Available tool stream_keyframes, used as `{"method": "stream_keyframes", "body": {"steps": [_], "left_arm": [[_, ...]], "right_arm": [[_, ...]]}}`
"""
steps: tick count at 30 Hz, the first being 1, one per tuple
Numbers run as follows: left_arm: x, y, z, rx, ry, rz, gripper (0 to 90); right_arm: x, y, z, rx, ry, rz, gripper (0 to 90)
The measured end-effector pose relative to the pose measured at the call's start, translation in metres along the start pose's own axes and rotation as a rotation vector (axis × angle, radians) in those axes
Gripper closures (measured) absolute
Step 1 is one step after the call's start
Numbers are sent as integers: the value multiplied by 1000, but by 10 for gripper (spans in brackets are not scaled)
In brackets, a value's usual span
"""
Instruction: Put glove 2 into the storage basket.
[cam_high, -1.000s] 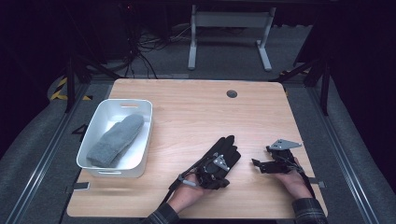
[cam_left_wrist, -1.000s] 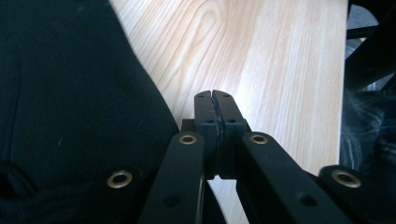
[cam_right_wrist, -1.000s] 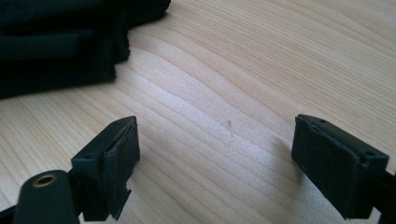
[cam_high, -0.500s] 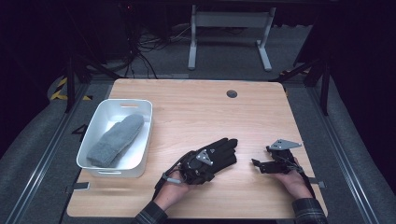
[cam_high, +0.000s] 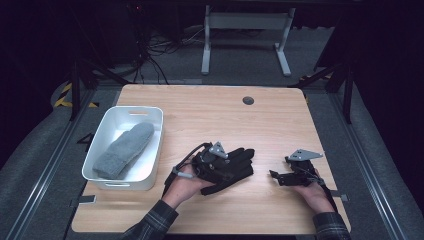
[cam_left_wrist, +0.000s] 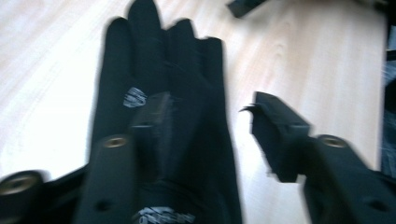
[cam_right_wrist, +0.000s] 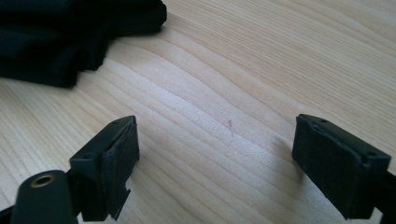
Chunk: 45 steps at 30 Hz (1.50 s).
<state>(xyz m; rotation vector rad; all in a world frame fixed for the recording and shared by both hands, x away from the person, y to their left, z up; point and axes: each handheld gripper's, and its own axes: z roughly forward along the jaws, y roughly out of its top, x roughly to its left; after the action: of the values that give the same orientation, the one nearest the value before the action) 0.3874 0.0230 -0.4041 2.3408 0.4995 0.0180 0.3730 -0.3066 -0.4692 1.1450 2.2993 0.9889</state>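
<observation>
A black glove (cam_high: 241, 161) lies flat on the wooden table (cam_high: 210, 110), its fingers pointing right and away. My left gripper (cam_high: 224, 167) hovers just over its cuff end. In the left gripper view the jaws have just been opening: my left gripper (cam_left_wrist: 210, 114) stands partly open, one jaw over the black glove (cam_left_wrist: 154, 56) and the other over bare wood, with no pad pressing on it. To the right, my right gripper (cam_high: 275, 176) rests low on the table. In the right gripper view, my right gripper (cam_right_wrist: 215, 140) is wide open and empty, with the black glove (cam_right_wrist: 70, 32) beyond it.
A white bin (cam_high: 132, 109) stands at the table's left and holds a grey mitten (cam_high: 125, 150). A round cable hole (cam_high: 248, 100) sits near the far edge. Bare wood stretches across the far half of the table and between the two grippers.
The left gripper was shut on the glove and has since opened and lifted a little. The glove has turned slightly and shifted left. The right gripper has stayed put.
</observation>
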Motion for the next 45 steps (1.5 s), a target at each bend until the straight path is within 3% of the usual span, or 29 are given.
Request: {"method": "stream_keyframes", "body": {"steps": [4, 10, 18, 26, 34, 40, 45], "left_arm": [[13, 2, 10, 16, 21, 15, 296], [26, -2, 29, 59, 14, -17, 160], [31, -6, 44, 106, 26, -26, 122], [32, -10, 52, 130, 22, -7, 125], [29, -11, 52, 138, 19, 8, 187], [25, -10, 50, 143, -16, 44, 382], [25, -10, 48, 146, -64, 28, 538]], "right_arm": [[0, 0, 0, 0, 0, 1, 152], [0, 0, 0, 1, 0, -1, 152], [1, 0, 0, 2, 4, -4, 152], [1, 0, 0, 1, 3, -4, 152], [1, 0, 0, 1, 3, -4, 152], [1, 0, 0, 1, 3, -4, 153], [1, 0, 0, 1, 3, -4, 152]]}}
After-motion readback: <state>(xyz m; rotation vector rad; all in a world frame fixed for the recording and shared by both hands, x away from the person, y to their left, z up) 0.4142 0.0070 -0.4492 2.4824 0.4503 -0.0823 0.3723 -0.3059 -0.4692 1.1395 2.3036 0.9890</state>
